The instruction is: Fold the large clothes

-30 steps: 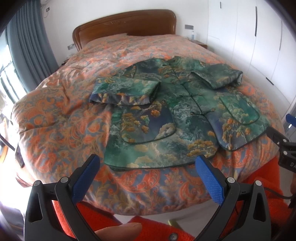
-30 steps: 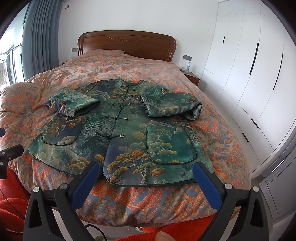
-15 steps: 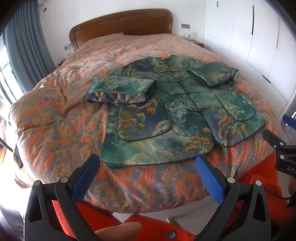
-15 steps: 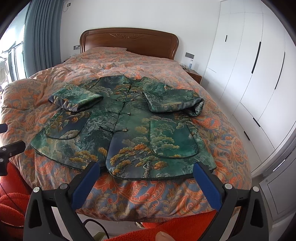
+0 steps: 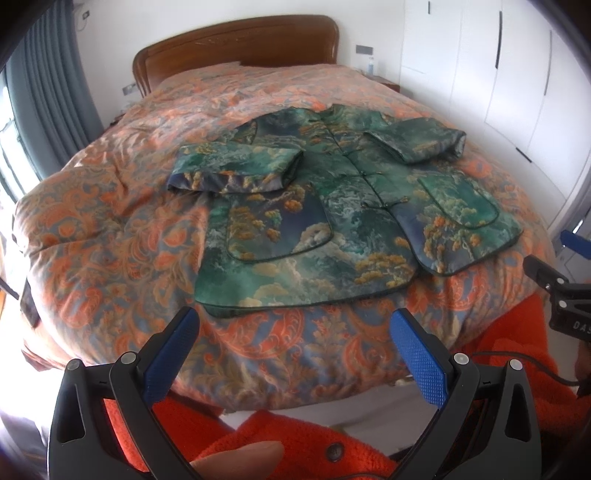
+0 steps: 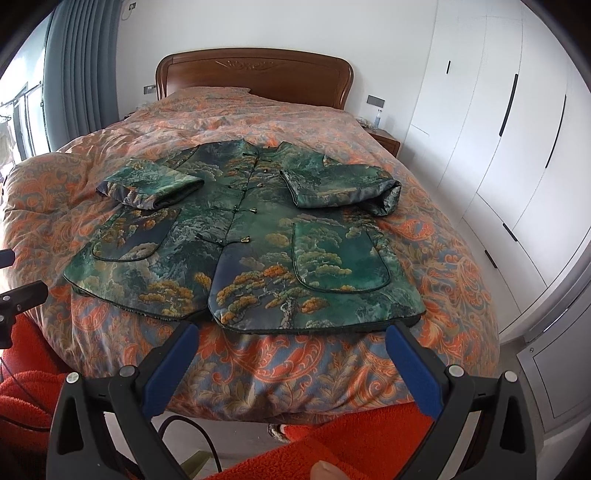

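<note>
On the bed [image 6: 424, 373] lies the green jacket [image 6: 258, 251], front up, sleeves folded in, probably for a hem-to-collar fold. Left tool [image 5: 295, 328] and right tool [image 6: 291, 339] hover spread near its hem, holding nothing.

Straight ahead of the tool stands a bed [image 6: 461, 295] under an orange and blue paisley quilt [image 6: 303, 110], its carved brown wooden headboard [image 6: 255, 74] against a plain white wall [image 6: 240, 26]. To the tool's right runs a white wardrobe [image 6: 517, 122] with dark slim handles, and a small wooden nightstand [image 6: 386, 142] sits between it and the headboard. To the left hang grey-blue curtains [image 6: 81, 70] beside a bright window [image 6: 22, 122] that lets in daylight.
</note>
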